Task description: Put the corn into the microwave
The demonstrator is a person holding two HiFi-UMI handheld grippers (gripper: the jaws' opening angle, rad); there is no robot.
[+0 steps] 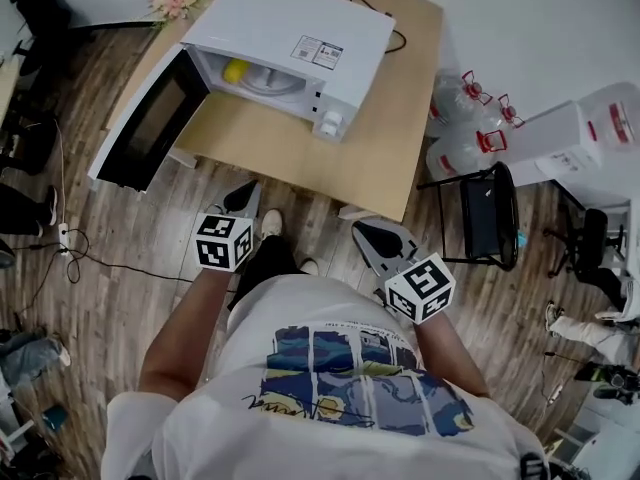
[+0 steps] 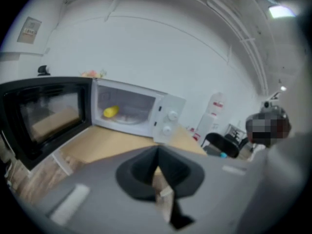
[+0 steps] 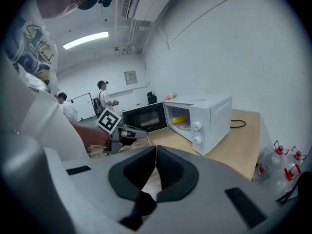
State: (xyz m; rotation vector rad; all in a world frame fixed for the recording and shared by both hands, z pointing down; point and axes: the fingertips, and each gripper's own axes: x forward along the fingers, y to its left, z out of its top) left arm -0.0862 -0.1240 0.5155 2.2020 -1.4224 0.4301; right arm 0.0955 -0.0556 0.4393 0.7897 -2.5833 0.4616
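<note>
The corn (image 1: 235, 70) lies inside the microwave (image 1: 300, 28), on its turntable (image 1: 264, 81), with the door (image 1: 150, 123) standing wide open. It looks light and firm, rounded enough to roll, and best taken across its middle. The left gripper (image 1: 243, 200) and right gripper (image 1: 385, 238) hang well short of the bench (image 1: 300, 143), fingers (image 2: 139, 172) together on nothing.

Before you, the table (image 1: 285, 140) carries the microwave (image 1: 290, 30). A cable (image 1: 400, 38) lies on the table beside it.
</note>
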